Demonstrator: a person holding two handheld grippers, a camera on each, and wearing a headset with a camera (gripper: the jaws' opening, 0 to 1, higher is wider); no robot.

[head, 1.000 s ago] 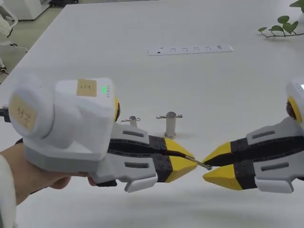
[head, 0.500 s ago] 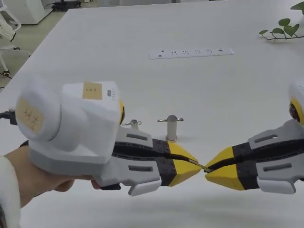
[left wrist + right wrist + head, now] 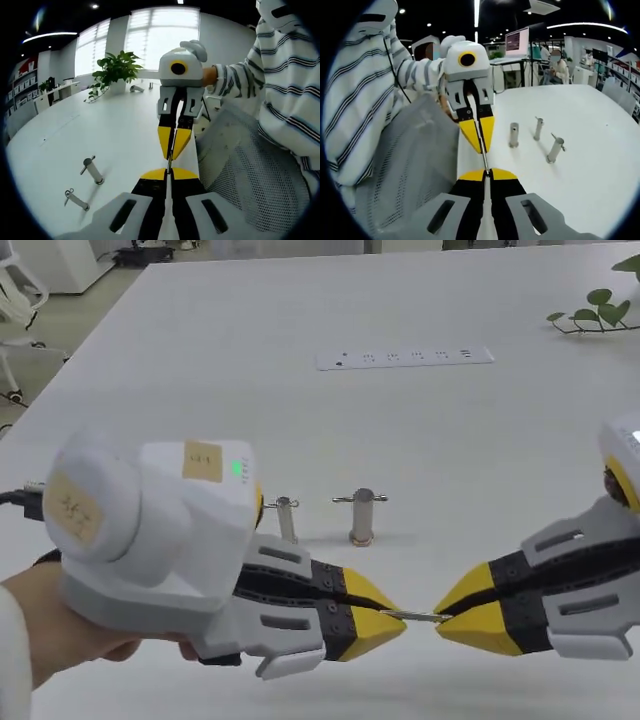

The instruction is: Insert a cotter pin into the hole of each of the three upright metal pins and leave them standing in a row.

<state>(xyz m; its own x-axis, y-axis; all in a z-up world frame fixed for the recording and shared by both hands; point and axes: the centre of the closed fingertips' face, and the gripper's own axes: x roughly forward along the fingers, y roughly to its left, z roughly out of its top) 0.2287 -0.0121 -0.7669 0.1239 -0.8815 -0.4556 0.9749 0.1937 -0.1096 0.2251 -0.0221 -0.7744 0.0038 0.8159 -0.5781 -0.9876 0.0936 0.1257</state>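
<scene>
My left gripper [image 3: 400, 619] and right gripper [image 3: 441, 617] meet tip to tip low over the white table [image 3: 430, 430], both shut on a thin cotter pin [image 3: 417, 616] that bridges them. The cotter pin [image 3: 481, 142] runs out of the left gripper [image 3: 481, 148] into my right gripper [image 3: 486, 173]. Behind stand three upright metal pins: a plain one [image 3: 514, 134] and two [image 3: 538, 128] [image 3: 555, 148] with cotter pins through their tops. Two of these pins [image 3: 287, 517] [image 3: 361, 516] appear in the head view. The left gripper [image 3: 169, 172] faces the right gripper [image 3: 170, 156].
A white power strip [image 3: 405, 359] lies across the far middle of the table. A leafy plant sprig [image 3: 592, 312] rests at the far right. A mesh chair back [image 3: 415, 160] and a person's striped sleeve [image 3: 290, 80] are close behind the grippers.
Both grippers have sunk slightly toward the near edge, away from the upright pins. The cotter pin now lies level between the tips, and the right jaws have closed in on its end.
</scene>
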